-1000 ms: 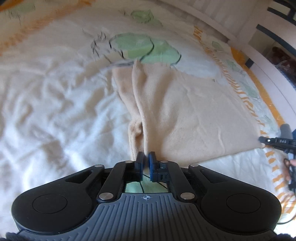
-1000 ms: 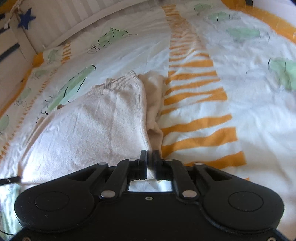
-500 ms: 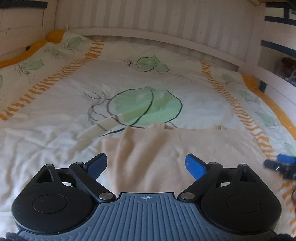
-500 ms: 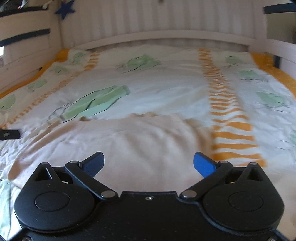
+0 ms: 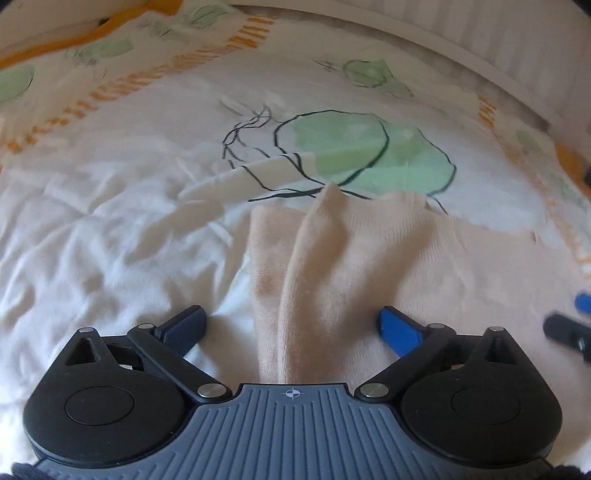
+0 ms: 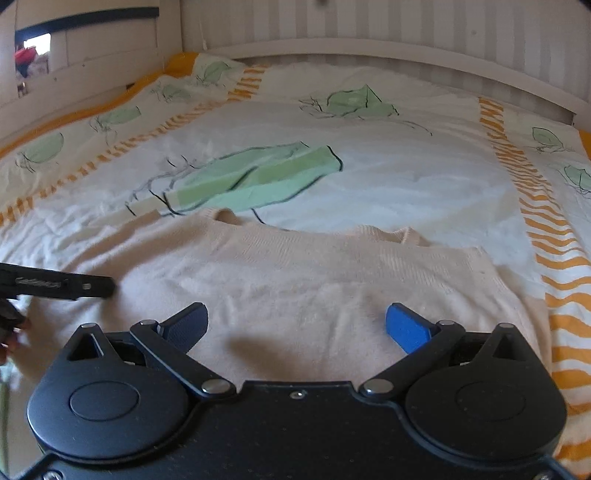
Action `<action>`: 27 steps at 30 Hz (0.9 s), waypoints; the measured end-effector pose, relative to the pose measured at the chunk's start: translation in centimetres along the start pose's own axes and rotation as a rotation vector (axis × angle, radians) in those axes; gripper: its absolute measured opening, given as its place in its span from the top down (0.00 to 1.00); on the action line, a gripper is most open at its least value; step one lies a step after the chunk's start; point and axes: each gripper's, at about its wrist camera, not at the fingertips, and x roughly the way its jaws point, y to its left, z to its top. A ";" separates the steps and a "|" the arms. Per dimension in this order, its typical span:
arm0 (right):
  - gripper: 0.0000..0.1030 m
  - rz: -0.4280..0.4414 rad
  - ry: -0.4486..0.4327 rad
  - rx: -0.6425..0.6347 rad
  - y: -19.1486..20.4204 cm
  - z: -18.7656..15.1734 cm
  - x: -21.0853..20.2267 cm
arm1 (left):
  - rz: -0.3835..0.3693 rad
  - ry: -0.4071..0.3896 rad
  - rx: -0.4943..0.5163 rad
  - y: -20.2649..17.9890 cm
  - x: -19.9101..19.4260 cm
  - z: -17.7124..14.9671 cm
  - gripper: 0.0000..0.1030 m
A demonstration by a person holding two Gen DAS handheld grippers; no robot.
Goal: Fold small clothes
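Note:
A cream knitted garment (image 6: 306,280) lies spread flat on the bed; it also shows in the left wrist view (image 5: 388,266), where its left edge is bunched into a raised fold (image 5: 314,258). My left gripper (image 5: 291,326) is open and empty, its jaws wide on either side of that fold, just above the cloth. My right gripper (image 6: 297,325) is open and empty, low over the garment's near part. The left gripper's finger shows at the left edge of the right wrist view (image 6: 59,286); the right gripper's fingers show at the right edge of the left wrist view (image 5: 569,328).
The bed is covered by a white duvet (image 6: 388,173) with green leaf prints and orange striped bands (image 6: 546,229). A white slatted bed rail (image 6: 369,26) runs along the far side and a white side board (image 6: 92,55) on the left.
One second ago both grippers were shut on the garment's edges. They let go, opened wide and lifted. Now the left gripper has dipped back down over the bunched left fold.

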 end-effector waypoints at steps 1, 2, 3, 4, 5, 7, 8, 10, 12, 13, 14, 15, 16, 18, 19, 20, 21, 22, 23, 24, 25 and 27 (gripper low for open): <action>0.00 -0.021 0.011 0.005 -0.6 -0.1 0.3 | -0.002 -0.004 0.004 0.1 0.0 -0.1 0.01; 0.00 -0.047 0.018 0.016 -1.3 -0.1 0.6 | -0.005 -0.008 0.001 0.1 0.1 -0.2 0.01; 0.00 -0.077 0.023 0.035 -2.3 -0.3 0.7 | -0.009 -0.012 0.001 0.2 0.1 -0.3 0.01; 0.00 -0.107 0.027 0.069 -3.7 -0.6 0.7 | -0.009 -0.016 0.005 0.3 0.1 -0.3 0.01; 0.00 -0.126 0.029 0.102 -4.9 -0.8 0.6 | -0.007 -0.020 0.013 0.1 0.1 -0.3 0.01; 0.00 -0.174 0.029 0.171 -7.4 -1.4 0.1 | -0.003 -0.029 0.024 0.0 0.1 -0.4 0.00; 0.00 -0.207 0.036 0.199 -8.5 -1.6 0.0 | 0.000 -0.033 0.028 -0.1 0.2 -0.5 0.00; 0.00 -0.236 0.049 0.262 -10.4 -2.3 -0.4 | 0.006 -0.039 0.035 -0.3 0.2 -0.5 0.00; 0.00 -0.191 0.027 0.340 -11.9 -3.5 -0.7 | 0.006 -0.040 0.034 -0.2 0.2 -0.5 0.00; 0.00 -0.180 0.003 0.342 -12.0 -4.0 -0.9 | 0.005 -0.038 0.035 -0.3 0.2 -0.5 0.00; 0.00 -0.178 -0.023 0.326 -11.8 -4.4 -1.0 | 0.003 -0.033 0.034 -0.2 0.2 -0.4 0.00; 0.00 -0.179 -0.043 0.317 -11.6 -4.7 -1.1 | -0.001 -0.027 0.032 -0.2 0.2 -0.2 0.00; 0.00 -0.178 -0.056 0.317 -11.6 -5.0 -1.2 | -0.005 -0.019 0.029 -0.1 0.1 0.0 0.01; 0.00 -0.160 -0.065 0.334 -11.9 -5.2 -1.4 | -0.009 -0.003 0.015 0.1 -0.2 0.7 0.02; 0.00 -0.149 -0.070 0.345 -12.1 -5.4 -1.4 | -0.001 -0.003 0.005 0.1 -0.5 1.0 0.02; 0.00 -0.140 -0.079 0.353 -12.3 -5.5 -1.6 | 0.006 -0.018 -0.006 0.2 -0.8 1.4 0.02; 0.00 -0.135 -0.087 0.358 -12.4 -5.7 -1.7 | 0.009 -0.042 -0.016 0.3 -1.2 1.9 0.02; 0.00 -0.134 -0.090 0.359 -12.5 -5.5 -1.5 | 0.013 -0.061 -0.020 0.3 -1.5 2.4 0.02; 0.00 -0.137 -0.092 0.356 -12.4 -5.4 -1.5 | 0.022 -0.069 -0.017 0.2 -1.4 2.9 0.02; 0.00 -0.139 -0.093 0.353 -12.3 -5.4 -1.3 | 0.039 -0.066 -0.005 0.1 -1.1 3.4 0.02; 0.00 -0.139 -0.095 0.354 -12.3 -5.4 -1.3 | 0.057 -0.061 0.006 -0.1 -0.7 3.8 0.02; 0.00 -0.133 -0.101 0.360 -12.4 -5.5 -1.2 | 0.092 -0.040 0.036 -0.5 0.7 4.3 0.02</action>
